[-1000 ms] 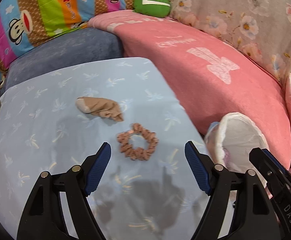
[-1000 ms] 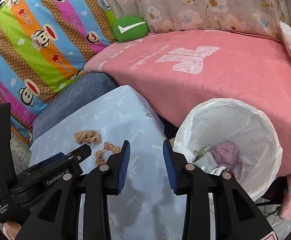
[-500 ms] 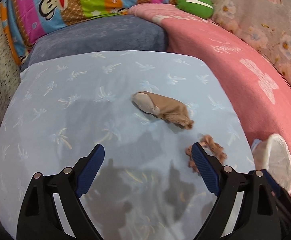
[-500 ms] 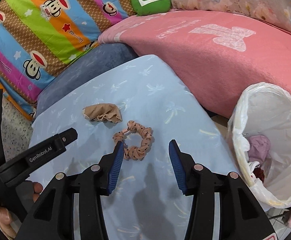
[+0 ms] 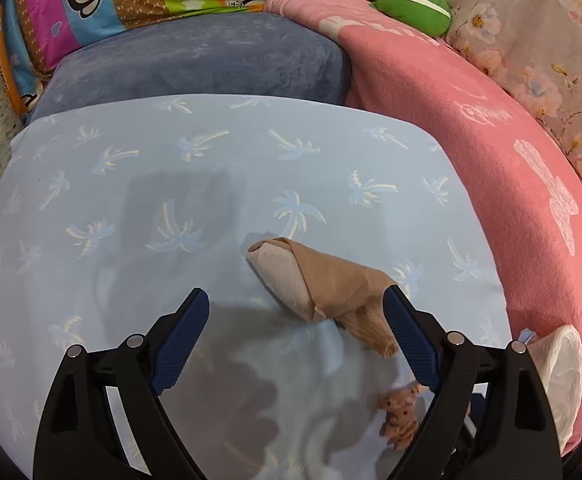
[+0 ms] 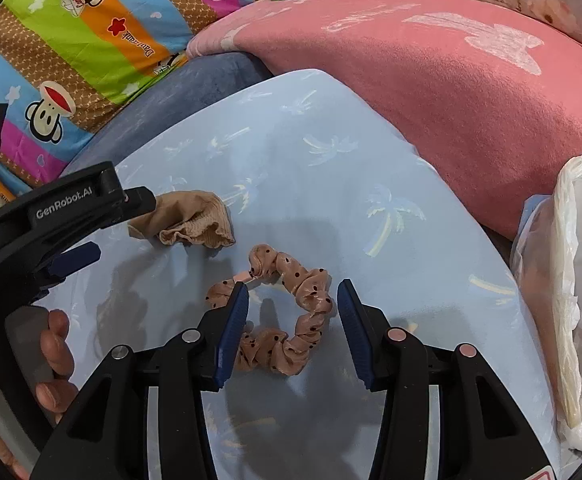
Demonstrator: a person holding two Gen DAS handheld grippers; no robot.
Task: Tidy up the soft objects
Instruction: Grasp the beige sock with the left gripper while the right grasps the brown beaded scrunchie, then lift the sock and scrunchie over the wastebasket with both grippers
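Since 0.5 s ago both grippers have closed in: the right gripper [image 6: 293, 322] now straddles the scrunchie [image 6: 287, 312], jaws part open and gripping nothing, and the left gripper [image 5: 297, 338], wide open and empty, has reached the sock [image 5: 323, 284], its right finger at the sock's cuff end. Both items lie toward the right edge of the blue cushion [image 5: 171, 200]; 2 pickups look imminent. Only the right view shows the whole scrunchie and the hand [image 6: 51, 360] holding the left gripper. The lined bin [image 6: 579, 280] stands just off the cushion's right edge.
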